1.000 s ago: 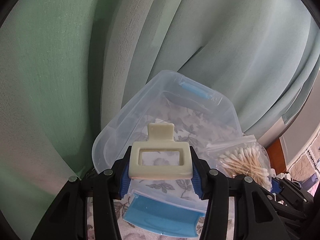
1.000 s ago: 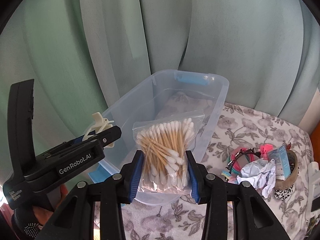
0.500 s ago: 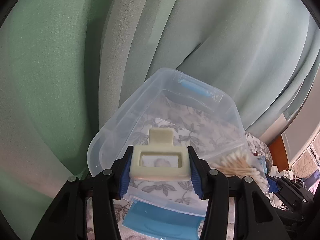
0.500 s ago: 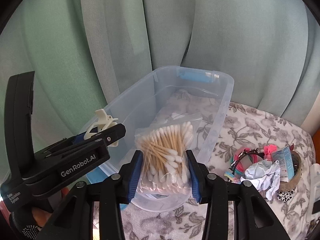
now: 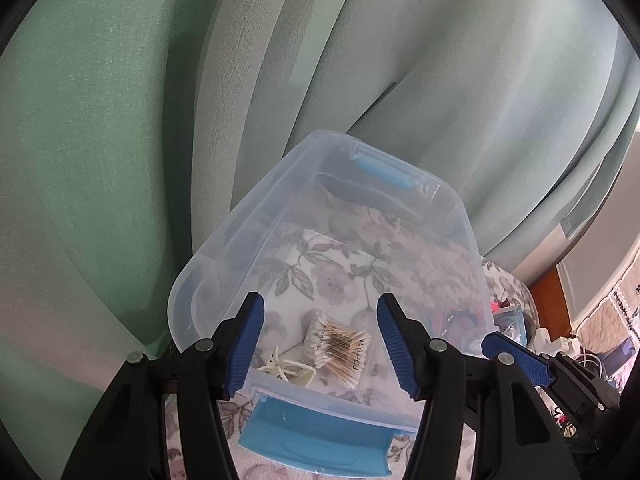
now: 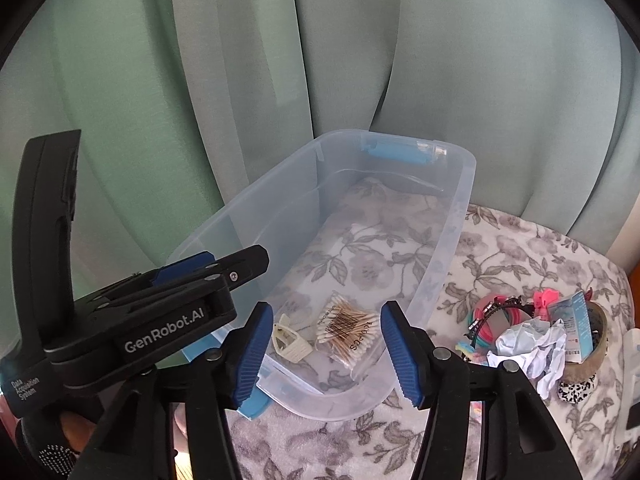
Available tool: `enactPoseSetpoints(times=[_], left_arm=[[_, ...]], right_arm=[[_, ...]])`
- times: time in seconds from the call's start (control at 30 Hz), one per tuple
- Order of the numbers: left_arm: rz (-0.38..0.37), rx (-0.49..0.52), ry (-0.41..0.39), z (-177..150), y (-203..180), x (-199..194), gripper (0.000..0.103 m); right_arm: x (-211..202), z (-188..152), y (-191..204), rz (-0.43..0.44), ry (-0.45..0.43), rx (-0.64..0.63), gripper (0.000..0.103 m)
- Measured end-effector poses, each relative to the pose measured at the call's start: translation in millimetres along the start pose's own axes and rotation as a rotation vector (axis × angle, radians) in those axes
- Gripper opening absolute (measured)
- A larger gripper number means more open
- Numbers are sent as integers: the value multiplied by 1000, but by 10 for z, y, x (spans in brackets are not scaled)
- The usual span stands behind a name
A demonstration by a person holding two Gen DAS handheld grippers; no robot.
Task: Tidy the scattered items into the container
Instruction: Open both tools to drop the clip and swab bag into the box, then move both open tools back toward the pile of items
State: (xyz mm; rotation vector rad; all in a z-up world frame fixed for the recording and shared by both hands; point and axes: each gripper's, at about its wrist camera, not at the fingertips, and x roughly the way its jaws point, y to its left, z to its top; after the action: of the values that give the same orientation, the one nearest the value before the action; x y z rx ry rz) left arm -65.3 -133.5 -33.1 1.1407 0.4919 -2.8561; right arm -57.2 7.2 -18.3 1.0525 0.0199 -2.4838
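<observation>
Both the left gripper [image 5: 320,340] and the right gripper [image 6: 326,350] hang over the clear box [image 6: 460,216] with jaws opening and nothing between them, because the bag of cotton swabs [image 6: 348,332] and cream clip [image 6: 292,342] now lie inside it, while more clutter [image 6: 532,336] waits beside it.

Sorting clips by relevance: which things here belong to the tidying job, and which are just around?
Job:
clear container
cotton swab bag, in it
cream hair clip, in it
hair bands, crumpled paper, tape roll on the cloth

Around:
green curtain
floral cloth
</observation>
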Motion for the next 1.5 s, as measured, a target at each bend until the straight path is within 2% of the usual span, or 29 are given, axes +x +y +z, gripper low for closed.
enactPoseSetpoints(times=[0.13, 0.43, 0.67, 1.0, 1.5], left_arm=[[3, 4, 3, -4, -39, -40, 66], [-14, -1, 19, -92, -71, -270, 67], [-12, 39, 17, -151, -217, -459, 67], [-17, 111, 7, -242, -561, -726, 67], [-2, 222, 9, -401, -1184, -939, 68]], right_arm=[[-48, -4, 6, -12, -3, 2, 67], [-282, -49, -83, -52, -24, 44, 67], [-543, -78, -99, -67, -69, 62, 67], [-931, -193, -220, -81, -134, 103, 68], [-1440, -475, -638, -87, -219, 205, 70]])
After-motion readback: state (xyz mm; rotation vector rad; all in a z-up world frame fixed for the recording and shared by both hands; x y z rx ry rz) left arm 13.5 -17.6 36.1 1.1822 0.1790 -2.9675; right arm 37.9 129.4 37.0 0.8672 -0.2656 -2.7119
